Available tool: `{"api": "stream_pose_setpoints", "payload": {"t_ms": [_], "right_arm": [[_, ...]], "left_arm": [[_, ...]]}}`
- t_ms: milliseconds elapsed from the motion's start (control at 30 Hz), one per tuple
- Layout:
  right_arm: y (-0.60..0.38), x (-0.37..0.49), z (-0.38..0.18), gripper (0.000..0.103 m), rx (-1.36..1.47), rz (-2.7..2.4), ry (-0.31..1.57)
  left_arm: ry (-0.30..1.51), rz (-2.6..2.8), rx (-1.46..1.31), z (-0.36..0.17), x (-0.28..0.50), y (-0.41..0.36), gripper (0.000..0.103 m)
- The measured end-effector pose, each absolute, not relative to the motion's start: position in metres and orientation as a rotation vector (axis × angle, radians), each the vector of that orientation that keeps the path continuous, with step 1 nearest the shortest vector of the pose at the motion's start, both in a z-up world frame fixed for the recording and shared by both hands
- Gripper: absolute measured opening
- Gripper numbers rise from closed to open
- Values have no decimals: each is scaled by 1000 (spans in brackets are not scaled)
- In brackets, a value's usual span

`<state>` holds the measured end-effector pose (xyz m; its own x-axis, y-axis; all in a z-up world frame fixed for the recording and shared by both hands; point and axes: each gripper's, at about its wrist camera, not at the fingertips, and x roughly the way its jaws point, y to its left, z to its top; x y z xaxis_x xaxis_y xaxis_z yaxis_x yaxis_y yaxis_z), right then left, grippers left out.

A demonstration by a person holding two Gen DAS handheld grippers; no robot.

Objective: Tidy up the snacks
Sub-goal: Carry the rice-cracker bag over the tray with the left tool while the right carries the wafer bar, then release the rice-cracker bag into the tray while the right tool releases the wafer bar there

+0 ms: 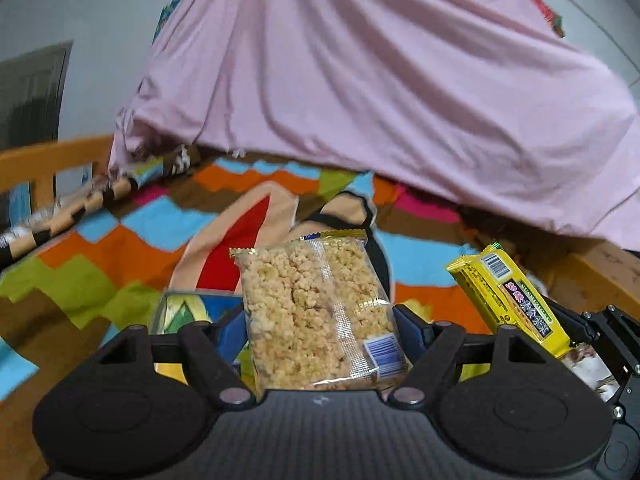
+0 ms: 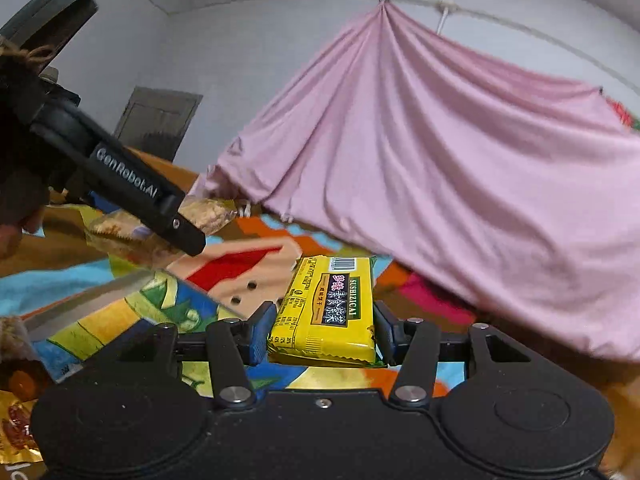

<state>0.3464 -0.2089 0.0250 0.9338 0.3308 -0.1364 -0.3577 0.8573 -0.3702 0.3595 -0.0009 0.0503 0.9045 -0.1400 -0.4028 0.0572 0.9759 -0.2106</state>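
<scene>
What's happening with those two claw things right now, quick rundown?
Left gripper shut on clear crumbly snack pack. Right gripper shut on yellow snack pack. Both held above colourful blanket. Pink sheet hangs ahead; path otherwise open.

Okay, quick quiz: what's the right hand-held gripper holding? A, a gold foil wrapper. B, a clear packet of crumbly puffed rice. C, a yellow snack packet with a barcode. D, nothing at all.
C: in the right wrist view the right hand-held gripper has its blue pads pressed on the yellow snack packet.
</scene>
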Motion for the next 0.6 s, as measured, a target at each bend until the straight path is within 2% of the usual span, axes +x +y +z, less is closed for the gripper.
{"api": "stream_pose_setpoints", "payload": {"t_ms": [300, 600], "right_arm": [[-182, 390, -27, 54, -391, 397, 225], [-167, 410, -52, 54, -376, 420, 311]], "left_arm": [[542, -91, -221, -12, 395, 10, 79], [598, -81, -200, -39, 406, 11, 79]]}}
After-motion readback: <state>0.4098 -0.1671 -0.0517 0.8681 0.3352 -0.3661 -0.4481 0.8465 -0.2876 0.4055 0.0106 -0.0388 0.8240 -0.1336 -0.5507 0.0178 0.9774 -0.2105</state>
